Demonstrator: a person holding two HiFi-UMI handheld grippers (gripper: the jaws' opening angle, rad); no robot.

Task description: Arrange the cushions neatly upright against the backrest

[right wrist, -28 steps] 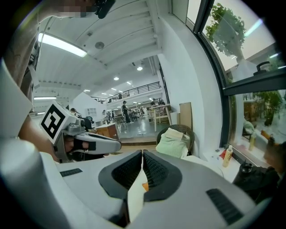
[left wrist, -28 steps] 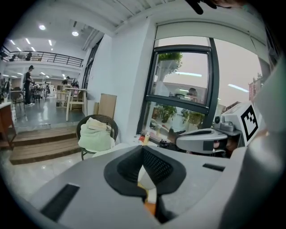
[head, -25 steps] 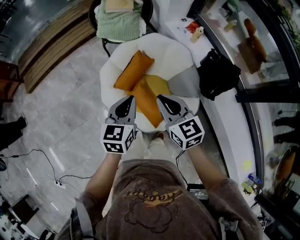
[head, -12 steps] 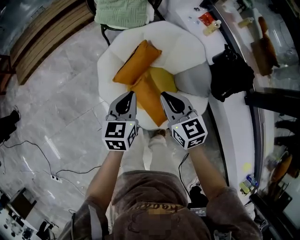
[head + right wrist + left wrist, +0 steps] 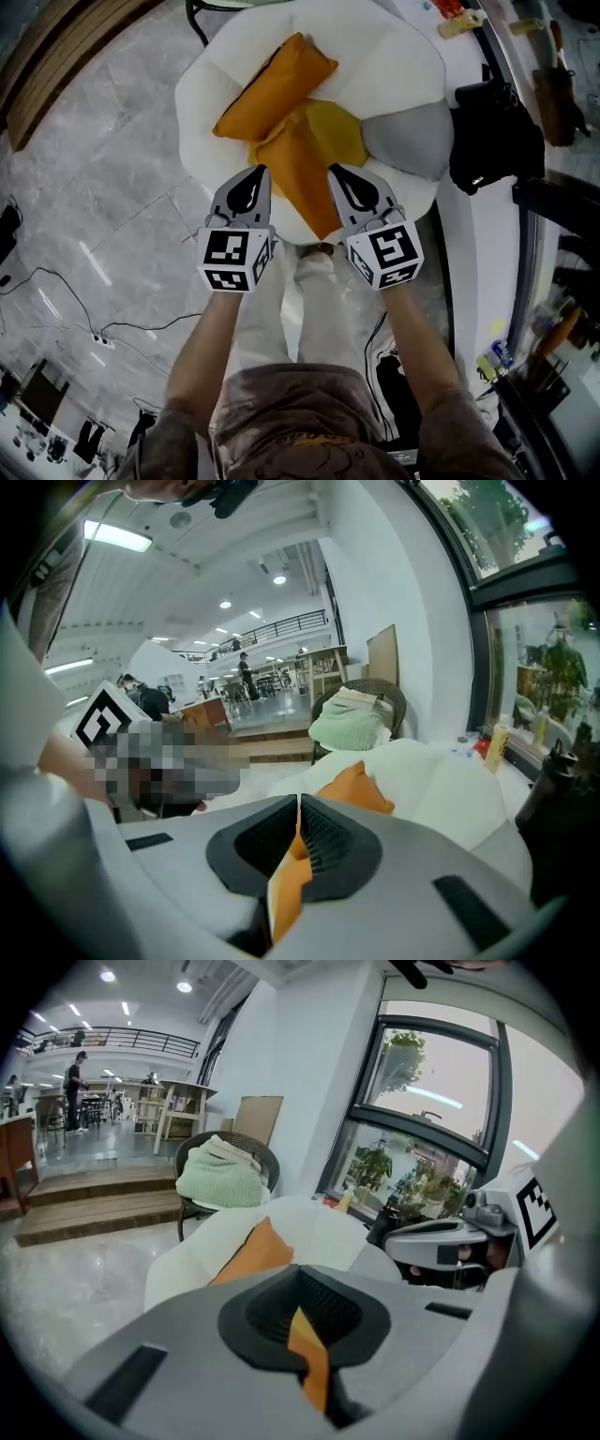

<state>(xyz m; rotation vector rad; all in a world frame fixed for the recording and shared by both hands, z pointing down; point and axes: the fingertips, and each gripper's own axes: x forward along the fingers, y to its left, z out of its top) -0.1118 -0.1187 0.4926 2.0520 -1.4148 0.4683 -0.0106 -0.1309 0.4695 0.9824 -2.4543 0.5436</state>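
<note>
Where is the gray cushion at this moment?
In the head view, the gray cushion lies on the right side of the white chair, right of the yellow patch and just left of the black bag.

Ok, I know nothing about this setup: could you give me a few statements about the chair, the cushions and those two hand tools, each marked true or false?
1. Two orange cushions lie on the white chair. True.
2. Both pairs of jaws are wide open. False: the left gripper and the right gripper are both closed, with fabric of the near cushion between the jaws.
3. A grey cushion sits on the same chair. True.
4. The blanket beyond the white chair is red. False: the blanket is green.
</note>
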